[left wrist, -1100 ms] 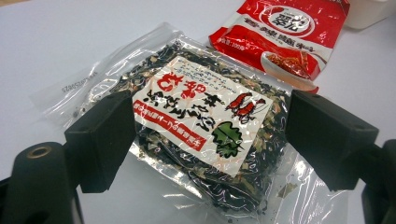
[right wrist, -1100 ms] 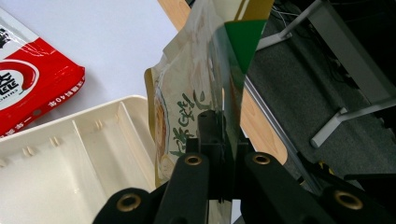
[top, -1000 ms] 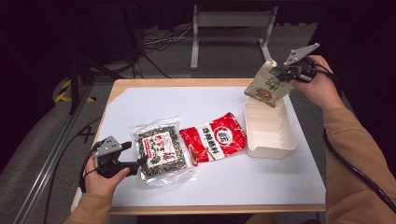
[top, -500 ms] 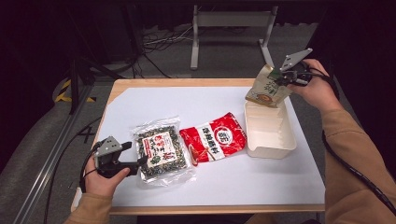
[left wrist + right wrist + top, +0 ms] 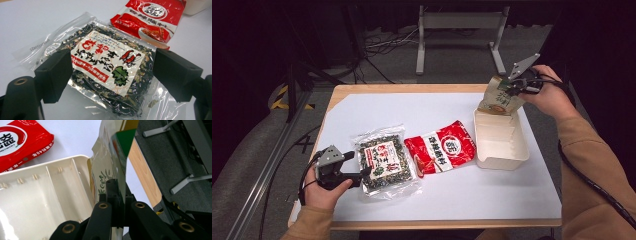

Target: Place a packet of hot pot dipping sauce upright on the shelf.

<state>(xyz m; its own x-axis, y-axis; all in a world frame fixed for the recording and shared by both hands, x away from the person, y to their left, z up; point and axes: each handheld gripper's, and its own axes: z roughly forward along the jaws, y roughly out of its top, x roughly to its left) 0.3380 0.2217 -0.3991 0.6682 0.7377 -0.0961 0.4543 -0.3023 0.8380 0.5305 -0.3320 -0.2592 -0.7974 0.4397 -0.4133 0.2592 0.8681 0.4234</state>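
The right gripper has lowered its clamped pouch toward the tray; left gripper, jaws apart, straddles the seaweed packet: ease the pouch in flat

This looks like a lab or recording studio, not a home. A small wooden table covered with a white sheet stands on grey carpet, with darkness all around. Beyond the table, far ahead of both tongs, loose cables trail over the floor by the feet of a grey metal stand. Left of the left tongs runs a metal rail, with yellow-black hazard tape on the floor.
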